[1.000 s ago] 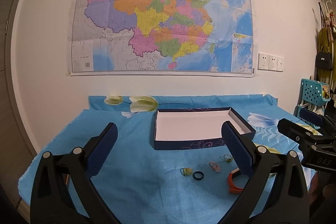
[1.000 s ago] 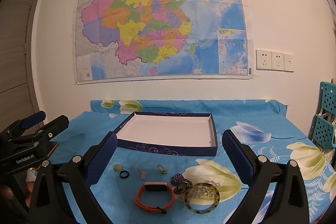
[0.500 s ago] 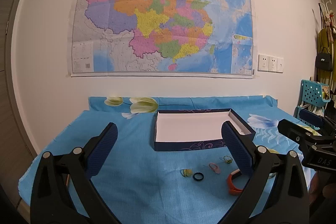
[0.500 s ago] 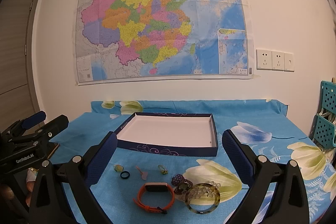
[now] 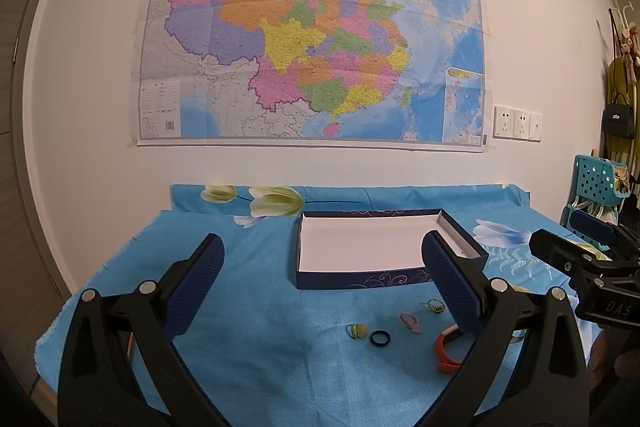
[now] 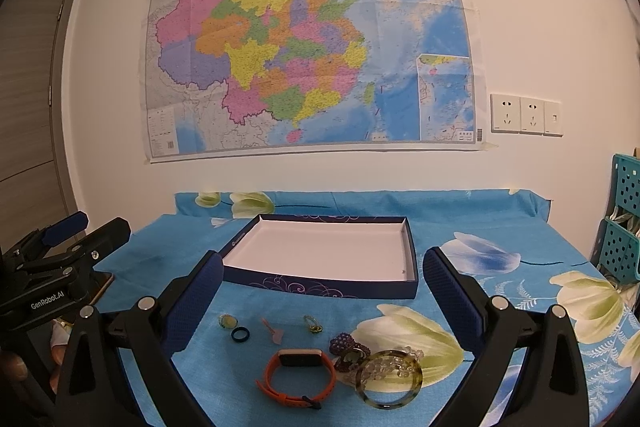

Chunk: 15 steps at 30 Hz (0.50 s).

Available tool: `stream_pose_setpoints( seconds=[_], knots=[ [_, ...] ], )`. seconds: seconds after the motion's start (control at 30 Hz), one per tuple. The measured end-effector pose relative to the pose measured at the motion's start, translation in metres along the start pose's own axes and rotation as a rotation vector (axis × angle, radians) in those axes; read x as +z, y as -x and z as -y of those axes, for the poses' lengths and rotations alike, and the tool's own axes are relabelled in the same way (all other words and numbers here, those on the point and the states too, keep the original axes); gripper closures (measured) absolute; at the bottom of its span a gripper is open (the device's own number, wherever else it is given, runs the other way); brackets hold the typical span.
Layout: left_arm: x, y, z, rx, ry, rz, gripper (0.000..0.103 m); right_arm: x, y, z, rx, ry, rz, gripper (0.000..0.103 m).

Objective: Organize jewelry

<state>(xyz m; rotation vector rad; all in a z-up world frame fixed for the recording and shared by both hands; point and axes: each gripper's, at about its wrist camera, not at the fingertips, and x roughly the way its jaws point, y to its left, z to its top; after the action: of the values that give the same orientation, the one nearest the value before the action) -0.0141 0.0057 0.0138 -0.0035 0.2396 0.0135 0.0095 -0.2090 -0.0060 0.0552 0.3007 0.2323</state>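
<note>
Right wrist alone shows bangle (image 6: 389, 378), beads (image 6: 348, 343).

One box (image 6: 320, 287) sits at centre frame. Below it lie three rings (image 6: 227, 321) (image 6: 240, 334) (image 6: 312, 324), one pink clip (image 6: 274, 331), one orange watch (image 6: 298, 375), one bangle (image 6: 388, 379) and one purple piece (image 6: 344, 342). Two grippers (image 5: 322, 279) (image 6: 322, 279) show, at the lower edges.

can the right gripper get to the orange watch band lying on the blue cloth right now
Probably yes. The right gripper is open and empty, and the orange watch band lies flat just ahead between its fingers, with nothing over it; the mottled bangle sits close beside.
</note>
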Motion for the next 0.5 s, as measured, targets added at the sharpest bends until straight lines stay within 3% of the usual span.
stream_pose_setpoints(
  seconds=[0.5],
  knots=[
    [-0.0008,-0.0005,-0.0008,-0.001,0.002,0.000,0.006,-0.0006,-0.0018,-0.0002,0.004,-0.004,-0.004,0.006]
  ],
)
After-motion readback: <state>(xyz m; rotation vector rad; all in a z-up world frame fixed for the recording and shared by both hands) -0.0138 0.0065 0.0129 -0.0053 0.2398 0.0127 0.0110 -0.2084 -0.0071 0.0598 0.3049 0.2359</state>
